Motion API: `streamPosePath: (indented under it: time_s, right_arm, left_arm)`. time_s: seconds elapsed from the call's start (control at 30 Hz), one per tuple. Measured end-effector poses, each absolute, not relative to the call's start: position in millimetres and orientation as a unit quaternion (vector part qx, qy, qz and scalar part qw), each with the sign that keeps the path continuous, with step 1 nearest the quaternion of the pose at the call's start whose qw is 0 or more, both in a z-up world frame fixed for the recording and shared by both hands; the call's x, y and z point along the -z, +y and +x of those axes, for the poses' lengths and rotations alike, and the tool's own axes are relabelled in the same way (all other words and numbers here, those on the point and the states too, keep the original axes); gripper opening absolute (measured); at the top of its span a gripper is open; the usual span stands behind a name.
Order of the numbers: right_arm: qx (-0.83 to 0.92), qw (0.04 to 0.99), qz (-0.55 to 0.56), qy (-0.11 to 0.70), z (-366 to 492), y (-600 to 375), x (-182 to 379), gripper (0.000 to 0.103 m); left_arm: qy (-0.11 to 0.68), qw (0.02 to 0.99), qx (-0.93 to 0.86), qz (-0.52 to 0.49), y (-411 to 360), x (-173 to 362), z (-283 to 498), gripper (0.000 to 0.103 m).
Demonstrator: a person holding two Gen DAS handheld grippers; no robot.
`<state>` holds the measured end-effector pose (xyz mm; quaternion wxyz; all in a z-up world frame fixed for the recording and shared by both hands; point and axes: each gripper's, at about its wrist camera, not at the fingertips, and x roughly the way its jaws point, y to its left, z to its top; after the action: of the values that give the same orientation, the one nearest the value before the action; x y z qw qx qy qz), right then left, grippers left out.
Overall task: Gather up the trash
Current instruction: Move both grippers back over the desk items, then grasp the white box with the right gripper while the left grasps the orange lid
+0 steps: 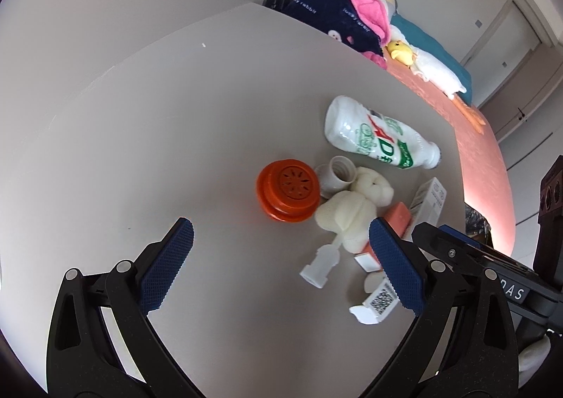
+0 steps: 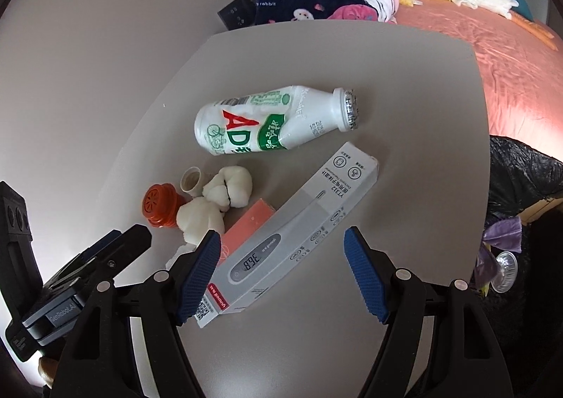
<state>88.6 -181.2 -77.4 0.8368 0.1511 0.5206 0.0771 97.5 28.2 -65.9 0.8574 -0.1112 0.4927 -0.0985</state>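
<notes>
Trash lies on a grey table (image 1: 176, 137): a white AD milk bottle (image 1: 380, 134) on its side, an orange ribbed cap (image 1: 288, 188), a small white cup (image 1: 337, 174), crumpled white tissue (image 1: 348, 208), a white plastic spout piece (image 1: 322, 264) and a thermometer box (image 2: 299, 229). My left gripper (image 1: 281, 264) is open and empty, above the table near the cap and tissue. My right gripper (image 2: 281, 275) is open, its jaws on either side of the near end of the thermometer box. The bottle (image 2: 271, 120), cap (image 2: 160, 204) and tissue (image 2: 218, 201) also show in the right wrist view.
A black trash bag (image 2: 520, 179) hangs open at the table's right edge, with purple and foil scraps inside. A bed with a pink sheet (image 2: 492, 46), a navy blanket (image 2: 299, 0) and plush toys lies behind the table. A dark device (image 2: 239, 12) sits beyond the far edge.
</notes>
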Motion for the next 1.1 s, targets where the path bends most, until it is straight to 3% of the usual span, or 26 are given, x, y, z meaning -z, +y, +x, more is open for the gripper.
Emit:
streamPosePath:
  time_s: [0.47, 0.57, 0.83, 1.03, 1.1]
  right_arm:
    - [-0.061, 0.839, 0.136, 0.523, 89, -190, 85, 0.06]
    - [-0.048, 0.839, 0.118, 0.53, 87, -195, 87, 0.043]
    - [-0.058, 0.839, 0.119, 0.528, 85, -203, 87, 0.036]
    - [-0.068, 0.834, 0.12, 0.534, 88, -204, 88, 0.032]
    - [-0.072, 0.833, 0.119, 0.535, 86, -203, 88, 0.031]
  left_arm:
    - [0.504, 0.851, 0.104, -0.102, 23, 82, 111, 0.097]
    - [0.505, 0.852, 0.102, -0.097, 20, 85, 114, 0.097]
    - [0.488, 0.864, 0.09, -0.081, 18, 84, 116, 0.097]
    - [0.478, 0.871, 0.085, -0.074, 16, 84, 119, 0.078]
    - [0.474, 0.874, 0.085, -0.064, 13, 84, 118, 0.066]
